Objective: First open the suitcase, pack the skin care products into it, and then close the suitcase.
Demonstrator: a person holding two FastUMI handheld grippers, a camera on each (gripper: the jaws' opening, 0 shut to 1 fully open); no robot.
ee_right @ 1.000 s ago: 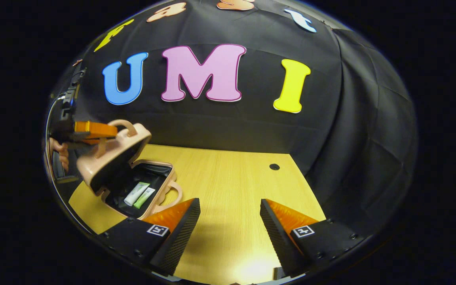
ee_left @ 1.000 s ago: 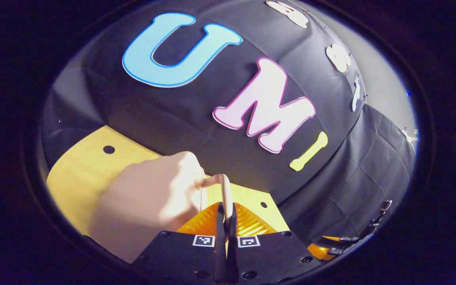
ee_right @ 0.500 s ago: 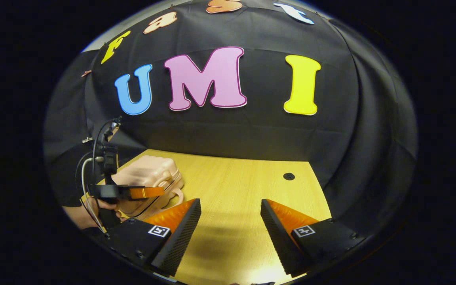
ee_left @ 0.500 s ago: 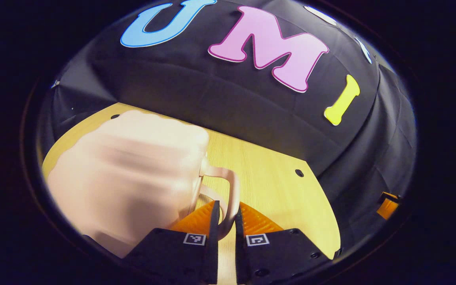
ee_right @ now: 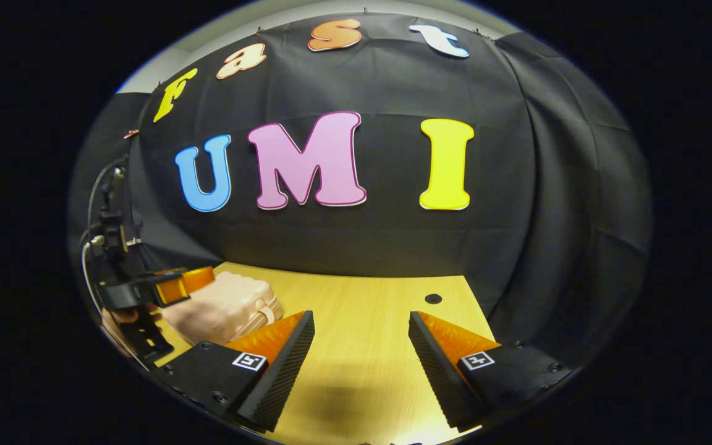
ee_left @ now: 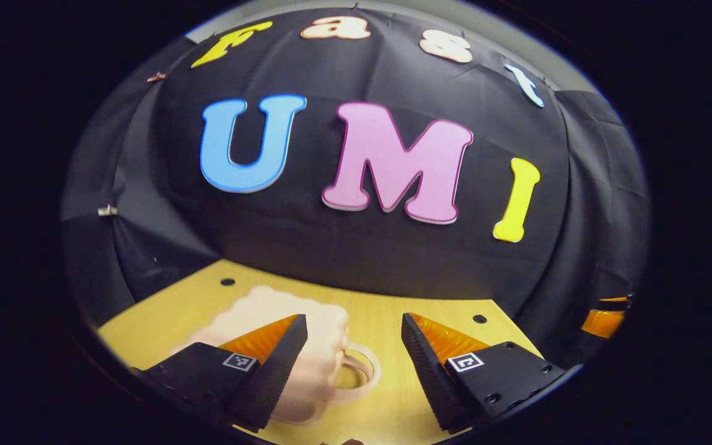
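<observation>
The pale pink suitcase [ee_left: 313,364] lies closed on the wooden table [ee_left: 387,309], its handle [ee_left: 362,371] pointing toward the middle. My left gripper [ee_left: 353,337] stands open above it, its left finger over the lid and nothing between the fingers. In the right gripper view the same suitcase [ee_right: 220,309] sits at the left, with the left gripper [ee_right: 170,287] just over its far side. My right gripper [ee_right: 361,337] is open over bare table to the right of the suitcase. The skin care products are hidden inside.
The table [ee_right: 362,296] runs back to the black cloth wall and has small round holes [ee_right: 433,298] near its rear edge. A hand [ee_right: 124,316] holds the left gripper at the left. The right gripper's orange finger [ee_left: 603,321] shows at the far right of the left gripper view.
The lid came down and the suitcase is now closed. My left gripper let go of the lid's handle, opened and rose above the case. The right gripper stayed open over the table.
</observation>
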